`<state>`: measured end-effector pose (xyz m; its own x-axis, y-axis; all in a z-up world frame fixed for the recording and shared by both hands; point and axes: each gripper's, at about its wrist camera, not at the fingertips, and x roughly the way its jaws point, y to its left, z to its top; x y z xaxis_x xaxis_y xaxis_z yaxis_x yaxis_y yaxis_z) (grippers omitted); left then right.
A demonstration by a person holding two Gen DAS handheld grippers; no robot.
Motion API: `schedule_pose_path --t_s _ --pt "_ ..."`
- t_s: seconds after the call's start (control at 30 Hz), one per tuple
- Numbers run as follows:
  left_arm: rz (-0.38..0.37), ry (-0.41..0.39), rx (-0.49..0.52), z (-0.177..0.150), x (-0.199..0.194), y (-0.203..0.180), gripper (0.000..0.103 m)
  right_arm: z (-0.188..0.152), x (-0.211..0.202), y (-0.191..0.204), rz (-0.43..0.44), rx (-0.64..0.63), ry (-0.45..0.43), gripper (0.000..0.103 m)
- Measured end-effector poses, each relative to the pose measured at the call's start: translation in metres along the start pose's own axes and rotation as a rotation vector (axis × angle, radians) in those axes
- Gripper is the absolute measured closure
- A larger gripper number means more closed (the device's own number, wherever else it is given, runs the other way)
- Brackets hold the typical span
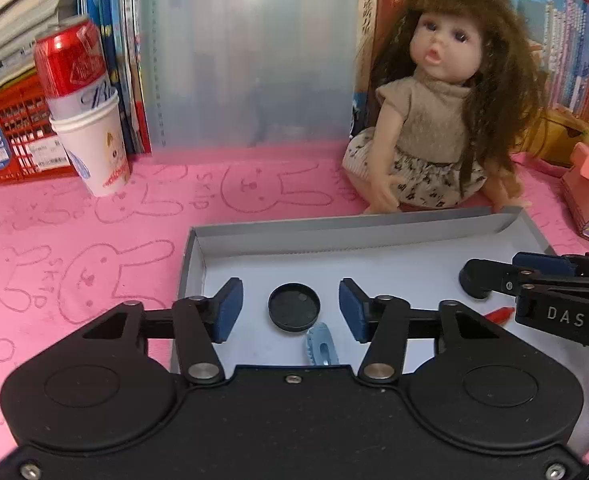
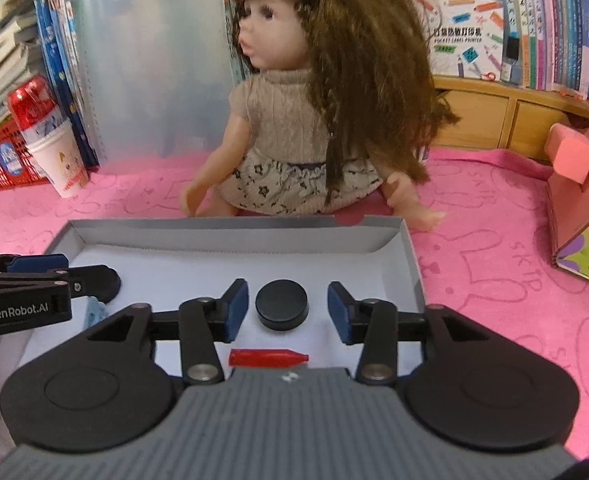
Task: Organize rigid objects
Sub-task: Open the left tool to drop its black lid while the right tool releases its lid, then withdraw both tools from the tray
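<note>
Left gripper (image 1: 290,310) is hovering low in frame, jaws spread wide, gripping nothing, a black round lid (image 1: 294,306) lying between its pads. Right gripper (image 2: 288,306) is likewise gaping over a black puck (image 2: 282,304). Red cap (image 2: 268,358) is lying just nearer, long axis left-right, tip pointing right. All are sitting inside the grey box (image 2: 412,256), seemingly the collecting place. Doll (image 2: 314,120) is sitting beyond.

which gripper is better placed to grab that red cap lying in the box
Right, probably. The red cap lies just under the open right gripper, in the box. From the left gripper it sits off to the side.
</note>
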<state>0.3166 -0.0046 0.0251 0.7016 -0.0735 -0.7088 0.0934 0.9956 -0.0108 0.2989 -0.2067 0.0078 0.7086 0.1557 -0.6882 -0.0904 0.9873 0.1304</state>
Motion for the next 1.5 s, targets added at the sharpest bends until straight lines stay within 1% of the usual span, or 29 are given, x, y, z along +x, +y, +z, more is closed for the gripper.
schedule_pose_path --t_s 0.07,0.1,0.17,0.3,0.37,0.5,0.77,1.0,1.13,1.27,1.4,1.5 --pt "0.001 -0.02 0.009 0.0 -0.009 -0.001 0.043 0.001 -0.008 -0.002 0.014 0.006 -0.015 0.036" --pt "0.0 -0.03 0.012 -0.001 -0.013 -0.002 0.041 0.0 -0.013 -0.003 0.019 0.009 -0.024 0.035" --pt "-0.008 -0.048 0.017 -0.002 -0.023 -0.002 0.034 0.0 -0.022 -0.003 0.022 0.006 -0.043 0.03" --pt "-0.022 -0.074 0.033 -0.007 -0.042 -0.004 0.03 -0.003 -0.045 -0.005 0.03 -0.003 -0.09 0.025" --pt "-0.029 -0.089 0.035 -0.011 -0.052 -0.005 0.029 -0.006 -0.055 -0.005 0.037 0.0 -0.108 0.02" --pt "-0.035 -0.126 0.041 -0.022 -0.076 -0.007 0.028 -0.014 -0.077 -0.006 0.055 -0.007 -0.145 0.017" --pt "-0.089 -0.182 0.054 -0.049 -0.121 -0.013 0.027 -0.035 -0.119 -0.003 0.062 -0.057 -0.208 0.013" --pt "-0.106 -0.226 0.074 -0.072 -0.151 -0.017 0.025 -0.055 -0.15 -0.001 0.071 -0.11 -0.262 0.01" --pt "-0.106 -0.233 0.084 -0.088 -0.165 -0.016 0.025 -0.072 -0.164 0.003 0.071 -0.176 -0.293 0.009" --pt "-0.107 -0.238 0.078 -0.104 -0.175 -0.013 0.025 -0.088 -0.175 0.001 0.105 -0.187 -0.297 0.008" --pt "-0.104 -0.24 0.072 -0.12 -0.185 -0.009 0.025 -0.105 -0.186 0.002 0.093 -0.21 -0.317 0.007" --pt "-0.094 -0.239 0.072 -0.134 -0.189 -0.006 0.024 -0.119 -0.193 0.005 0.088 -0.232 -0.324 0.004"
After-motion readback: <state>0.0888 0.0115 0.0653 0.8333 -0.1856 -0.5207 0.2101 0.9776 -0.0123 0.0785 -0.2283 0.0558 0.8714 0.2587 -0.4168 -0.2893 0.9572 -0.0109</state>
